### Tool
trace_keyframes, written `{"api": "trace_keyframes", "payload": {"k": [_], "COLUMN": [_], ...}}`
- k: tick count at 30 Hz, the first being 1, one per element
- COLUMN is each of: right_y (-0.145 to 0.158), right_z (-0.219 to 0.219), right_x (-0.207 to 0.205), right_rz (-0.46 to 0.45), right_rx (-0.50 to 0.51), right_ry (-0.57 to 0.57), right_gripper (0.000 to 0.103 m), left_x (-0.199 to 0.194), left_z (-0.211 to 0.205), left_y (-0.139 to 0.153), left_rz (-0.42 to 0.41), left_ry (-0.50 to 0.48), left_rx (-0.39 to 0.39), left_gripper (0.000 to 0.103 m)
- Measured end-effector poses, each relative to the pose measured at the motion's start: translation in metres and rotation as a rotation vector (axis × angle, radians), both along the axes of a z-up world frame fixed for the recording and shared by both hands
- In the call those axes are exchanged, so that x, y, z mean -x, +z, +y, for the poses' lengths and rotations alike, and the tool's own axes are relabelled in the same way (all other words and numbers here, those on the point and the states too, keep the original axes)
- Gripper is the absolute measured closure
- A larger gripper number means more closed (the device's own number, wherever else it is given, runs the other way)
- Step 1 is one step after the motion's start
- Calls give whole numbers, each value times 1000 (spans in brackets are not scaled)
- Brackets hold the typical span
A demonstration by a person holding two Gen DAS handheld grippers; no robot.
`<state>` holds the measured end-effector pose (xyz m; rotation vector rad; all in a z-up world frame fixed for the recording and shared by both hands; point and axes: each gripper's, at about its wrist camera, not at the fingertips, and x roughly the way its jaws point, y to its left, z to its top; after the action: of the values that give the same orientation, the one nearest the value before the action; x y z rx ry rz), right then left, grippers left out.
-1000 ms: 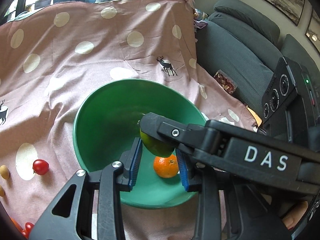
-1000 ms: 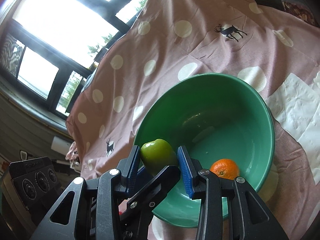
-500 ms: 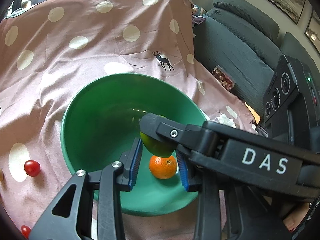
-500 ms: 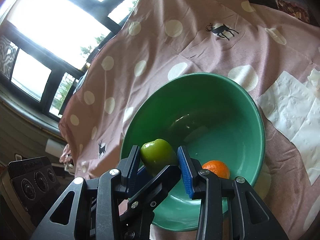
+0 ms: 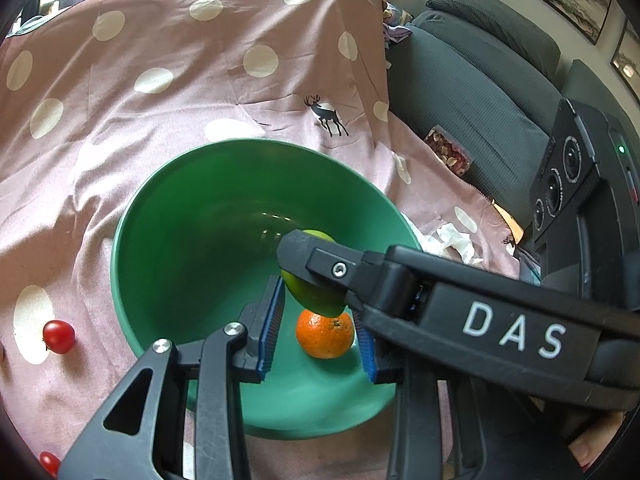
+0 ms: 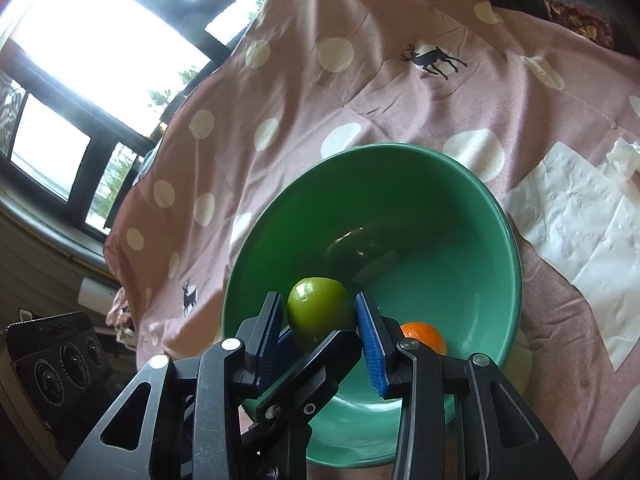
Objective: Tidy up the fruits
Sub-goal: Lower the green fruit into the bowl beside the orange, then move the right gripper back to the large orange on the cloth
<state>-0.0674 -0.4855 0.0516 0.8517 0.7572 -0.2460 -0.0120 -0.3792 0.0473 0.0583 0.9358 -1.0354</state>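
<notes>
A green bowl (image 5: 168,240) (image 6: 460,208) sits on a pink polka-dot cloth. An orange (image 5: 325,334) (image 6: 426,334) lies in its bottom. My right gripper (image 6: 322,320) is shut on a green apple (image 6: 320,312) and holds it above the bowl's near rim; the apple also shows in the left wrist view (image 5: 316,298), partly hidden by the right gripper's black arm. My left gripper (image 5: 318,332) is open and empty, its blue pads either side of the orange, above the bowl's near edge.
Cherry tomatoes (image 5: 59,336) (image 5: 50,462) lie on the cloth left of the bowl. White paper towels (image 6: 580,216) lie right of it. A grey sofa (image 5: 472,92) with a snack bag (image 5: 448,152) stands behind. Windows are at the far left.
Both grippers have drifted a little further over the bowl, which sits slightly lower and more central in view. The apple stays gripped and the orange has not moved.
</notes>
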Motion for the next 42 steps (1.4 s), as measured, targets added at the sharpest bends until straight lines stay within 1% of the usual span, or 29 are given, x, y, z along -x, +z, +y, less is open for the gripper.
{"api": "trace_keyframes", "payload": {"k": [10,25,30,31,35,36,37,39,41,42], "right_y": [0,2,5,6,13,15,17,20,20,19], "right_z": [0,5,4,4,4,4,5,7,9,9], "right_x": [-1,-5,-4,-4,0,0,1,-2,-7,-10], "right_rz": [15,69,78,81,55,47,41,42,50,45], "right_rx": [17,96,128,138,184,203,226,285,341,361], "right_ry": [-5,-22,-47,-51,-74,-83,-95,-131,-163,-172], "right_gripper": [62,62,62,62,62,62,62,62,62,62], "left_x": [-2,-1,3,4,7,7,7,7,7,6], "left_z": [-1,-3,0,2,18,25,31,48,69,80], "left_y": [-2,-8,-5,-2,8,11,14,21,26,28], "left_rz": [5,25,14,1,-45,-50,-55,-68,-86,-93], "left_ry": [-3,17,35,43,104,120,133,167,219,255], "left_rx": [-3,-16,-16,-18,-25,-21,-19,-20,-27,-37], "left_gripper": [70,71,68,67,52,51,50,41,35,34]}}
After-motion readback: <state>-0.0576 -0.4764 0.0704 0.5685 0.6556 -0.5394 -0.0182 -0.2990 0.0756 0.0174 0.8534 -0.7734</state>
